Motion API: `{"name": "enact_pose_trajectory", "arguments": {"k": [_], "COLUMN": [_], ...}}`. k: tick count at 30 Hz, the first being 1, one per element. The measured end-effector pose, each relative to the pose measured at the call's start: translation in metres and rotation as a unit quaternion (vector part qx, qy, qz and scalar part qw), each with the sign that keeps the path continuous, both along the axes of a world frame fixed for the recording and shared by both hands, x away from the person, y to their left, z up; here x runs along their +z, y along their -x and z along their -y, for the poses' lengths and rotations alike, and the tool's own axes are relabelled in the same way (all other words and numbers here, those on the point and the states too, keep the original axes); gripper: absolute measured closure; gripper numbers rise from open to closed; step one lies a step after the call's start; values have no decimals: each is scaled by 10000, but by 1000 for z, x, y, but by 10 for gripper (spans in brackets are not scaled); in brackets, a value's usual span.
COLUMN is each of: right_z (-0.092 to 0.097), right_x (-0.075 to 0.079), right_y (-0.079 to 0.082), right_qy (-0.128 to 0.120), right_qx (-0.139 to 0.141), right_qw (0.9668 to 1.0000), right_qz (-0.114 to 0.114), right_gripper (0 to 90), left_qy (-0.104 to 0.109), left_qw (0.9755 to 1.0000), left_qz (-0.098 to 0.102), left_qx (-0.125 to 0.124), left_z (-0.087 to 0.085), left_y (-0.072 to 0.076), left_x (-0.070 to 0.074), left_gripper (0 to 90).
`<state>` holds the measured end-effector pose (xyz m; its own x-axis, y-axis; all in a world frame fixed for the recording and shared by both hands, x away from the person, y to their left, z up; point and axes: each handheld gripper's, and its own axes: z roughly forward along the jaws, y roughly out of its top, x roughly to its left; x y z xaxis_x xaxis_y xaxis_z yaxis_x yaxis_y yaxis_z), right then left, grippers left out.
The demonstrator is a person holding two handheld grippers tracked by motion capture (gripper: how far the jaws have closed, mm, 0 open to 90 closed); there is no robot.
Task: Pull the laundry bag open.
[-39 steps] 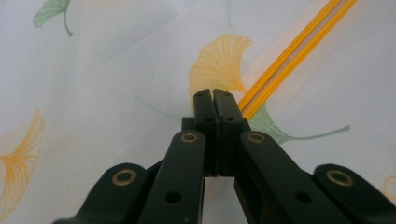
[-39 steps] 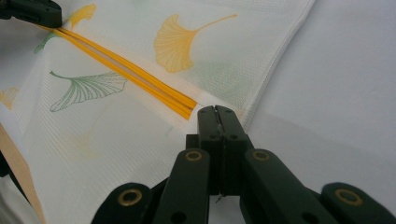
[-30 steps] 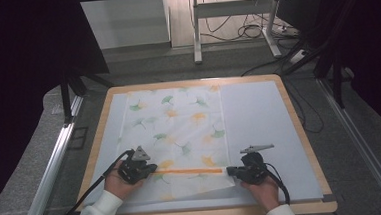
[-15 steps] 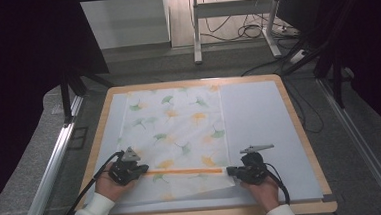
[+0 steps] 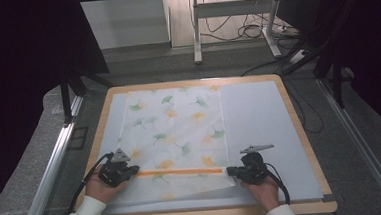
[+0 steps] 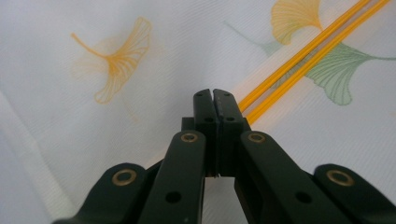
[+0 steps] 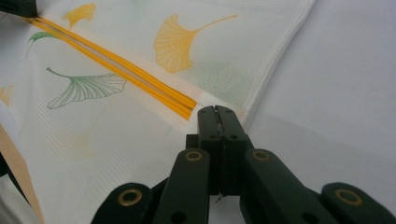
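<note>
A white cloth (image 5: 175,133) printed with orange and green ginkgo leaves lies on the pale board (image 5: 262,118). Its near part is folded, and a double orange stripe (image 5: 180,172) runs across the fold. My left gripper (image 5: 132,171) sits at the stripe's left end and my right gripper (image 5: 231,171) at its right end. In the left gripper view the jaws (image 6: 214,93) are pressed together on the cloth beside the stripe (image 6: 299,58). In the right gripper view the jaws (image 7: 215,109) are shut at the cloth's edge, just past the stripe's end (image 7: 184,105).
The board has a wooden rim (image 5: 300,126). A metal rail (image 5: 52,166) runs along the floor at the left. Cables (image 5: 254,31) and desk legs stand beyond the far edge. Bare board lies to the right of the cloth.
My left gripper has moved to the left, and the stripe's left end has gone with it, so the stripe now reaches further left. The right gripper has stayed put.
</note>
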<state>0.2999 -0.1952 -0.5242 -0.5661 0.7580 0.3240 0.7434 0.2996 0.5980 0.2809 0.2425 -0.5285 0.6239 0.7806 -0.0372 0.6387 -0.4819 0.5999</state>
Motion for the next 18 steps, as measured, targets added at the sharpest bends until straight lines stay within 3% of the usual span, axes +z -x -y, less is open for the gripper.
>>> {"name": "enact_pose_trajectory", "arguments": {"k": [18], "right_z": [0], "right_x": [1], "right_y": [0], "right_qy": [82], "right_qx": [3], "right_qw": [10000], "right_qz": [9], "right_gripper": [896], "left_qy": [55], "left_qw": [9996], "left_qz": [-44], "left_qx": [279], "left_z": [-24], "left_y": [5], "left_x": [-1], "left_gripper": [900]}}
